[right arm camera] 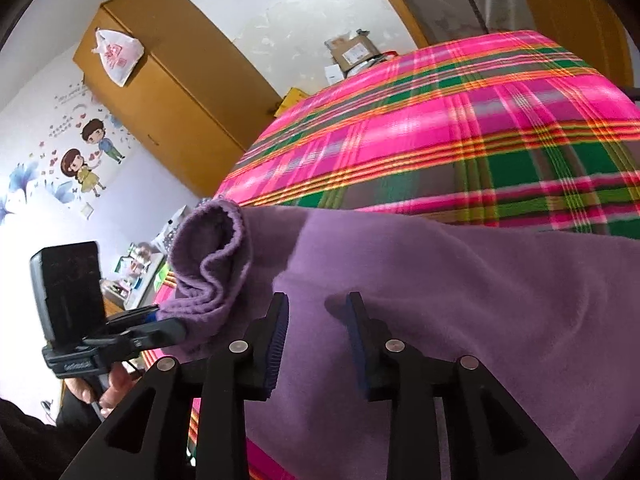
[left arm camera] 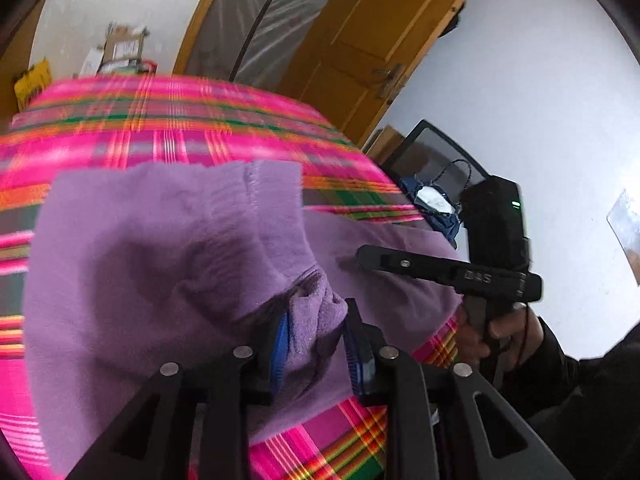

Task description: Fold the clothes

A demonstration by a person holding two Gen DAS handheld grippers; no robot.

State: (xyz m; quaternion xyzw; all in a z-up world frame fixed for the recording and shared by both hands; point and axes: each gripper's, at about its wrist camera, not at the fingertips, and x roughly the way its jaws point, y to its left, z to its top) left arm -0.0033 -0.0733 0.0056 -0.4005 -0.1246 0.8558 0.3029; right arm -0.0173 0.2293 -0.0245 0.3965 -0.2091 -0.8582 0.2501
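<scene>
Purple fleece garment (left arm camera: 168,248) lies on the pink plaid blanket (left arm camera: 160,120). My left gripper (left arm camera: 316,344) is clamped on a bunched ribbed cuff or hem, lifted off the cloth. My right gripper (right arm camera: 318,344) sits parted over the flat fleece, holding nothing. Judged: mid-fold, carrying one part across; next needs a level lay-down. Garment type and outline unclear: edges cut off, left view blurred.

A pink plaid blanket (right arm camera: 460,128) covers the bed. Beyond its far edge stand a wooden wardrobe (right arm camera: 176,92), cardboard boxes (right arm camera: 352,54) and a wooden door (left arm camera: 368,40).
</scene>
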